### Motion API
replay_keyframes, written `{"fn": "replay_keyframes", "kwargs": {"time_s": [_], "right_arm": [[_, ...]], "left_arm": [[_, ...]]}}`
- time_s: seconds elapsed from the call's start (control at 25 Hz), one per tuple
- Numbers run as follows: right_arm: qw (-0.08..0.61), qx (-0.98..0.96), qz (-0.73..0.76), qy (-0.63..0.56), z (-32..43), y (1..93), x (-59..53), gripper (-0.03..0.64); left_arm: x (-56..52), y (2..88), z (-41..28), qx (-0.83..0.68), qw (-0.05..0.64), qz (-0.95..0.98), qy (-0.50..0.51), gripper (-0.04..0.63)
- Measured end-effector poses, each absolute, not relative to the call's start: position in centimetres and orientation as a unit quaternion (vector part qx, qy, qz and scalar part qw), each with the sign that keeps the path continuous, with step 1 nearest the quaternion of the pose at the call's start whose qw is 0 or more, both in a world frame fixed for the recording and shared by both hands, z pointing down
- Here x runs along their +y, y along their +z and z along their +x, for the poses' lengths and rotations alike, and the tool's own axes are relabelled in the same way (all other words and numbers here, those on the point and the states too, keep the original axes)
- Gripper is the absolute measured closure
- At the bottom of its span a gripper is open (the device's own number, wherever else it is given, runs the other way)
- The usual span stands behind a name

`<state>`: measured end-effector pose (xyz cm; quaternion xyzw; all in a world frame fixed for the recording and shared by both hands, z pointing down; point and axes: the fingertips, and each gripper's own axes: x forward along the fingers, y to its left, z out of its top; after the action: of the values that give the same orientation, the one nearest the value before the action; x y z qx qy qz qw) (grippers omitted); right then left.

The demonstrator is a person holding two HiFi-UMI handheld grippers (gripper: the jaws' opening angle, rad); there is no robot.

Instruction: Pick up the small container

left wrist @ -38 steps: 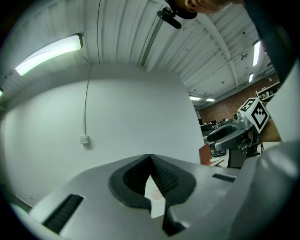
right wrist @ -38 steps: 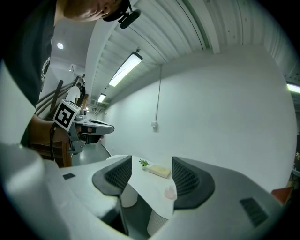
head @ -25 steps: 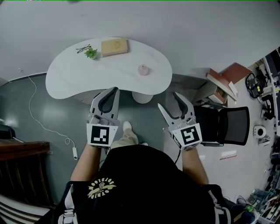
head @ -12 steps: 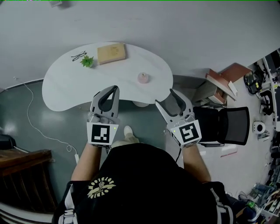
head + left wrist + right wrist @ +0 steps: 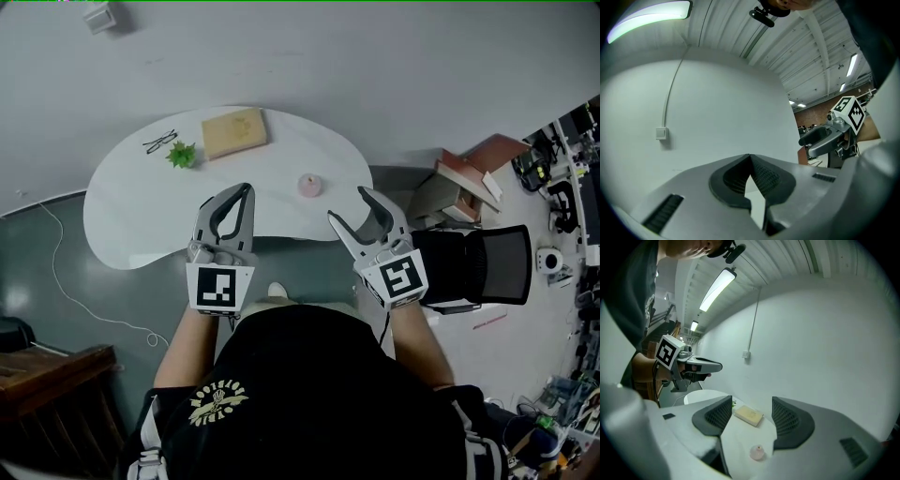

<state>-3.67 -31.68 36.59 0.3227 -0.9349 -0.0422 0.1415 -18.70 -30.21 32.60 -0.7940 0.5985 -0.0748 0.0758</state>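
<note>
Not started: small pink round container [image 5: 309,185] sits untouched on white curved counter [image 5: 141,216]. Right gripper [image 5: 348,205] fingers spread wide, empty; left gripper [image 5: 246,191] fingers closed, empty.

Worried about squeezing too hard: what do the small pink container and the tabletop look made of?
The small pink container looks like frosted plastic or glass: pale, slightly translucent; too small to settle. The tabletop looks hard, smooth, matte white, perhaps laminate or stone: no grain shows.
</note>
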Motion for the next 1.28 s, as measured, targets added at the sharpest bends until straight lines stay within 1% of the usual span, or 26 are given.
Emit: {"fn": "replay_keyframes", "kwargs": {"time_s": [0.16, 0.48, 0.8, 0.96, 1.12, 1.28], "right_arm": [[0.158, -0.93, 0.331, -0.029, -4.6, 38.8, -32.7, 0.341], [0.203, -0.923, 0.327, 0.009, -4.7, 44.1, -34.6, 0.341], [0.207, -0.932, 0.291, 0.056, -5.1, 49.7, -38.2, 0.341], [0.22, -0.936, 0.264, 0.073, -5.2, 52.5, -39.8, 0.341], [0.232, -0.939, 0.24, 0.084, -5.9, 55.4, -42.0, 0.341], [0.25, -0.94, 0.213, 0.09, -7.1, 58.6, -43.6, 0.342]], "left_arm": [[-31.6, 34.3, -19.4, 0.586, 0.068, -0.803, -0.082, 0.586], [-33.6, 36.8, -18.6, 0.569, 0.044, -0.817, -0.084, 0.586], [-36.6, 39.4, -18.3, 0.584, 0.022, -0.806, -0.097, 0.586], [-38.5, 40.4, -17.6, 0.587, 0.024, -0.803, -0.096, 0.586], [-40.8, 43.2, -17.3, 0.588, -0.002, -0.799, -0.123, 0.586], [-43.1, 45.4, -16.8, 0.585, -0.012, -0.8, -0.135, 0.586]]}}
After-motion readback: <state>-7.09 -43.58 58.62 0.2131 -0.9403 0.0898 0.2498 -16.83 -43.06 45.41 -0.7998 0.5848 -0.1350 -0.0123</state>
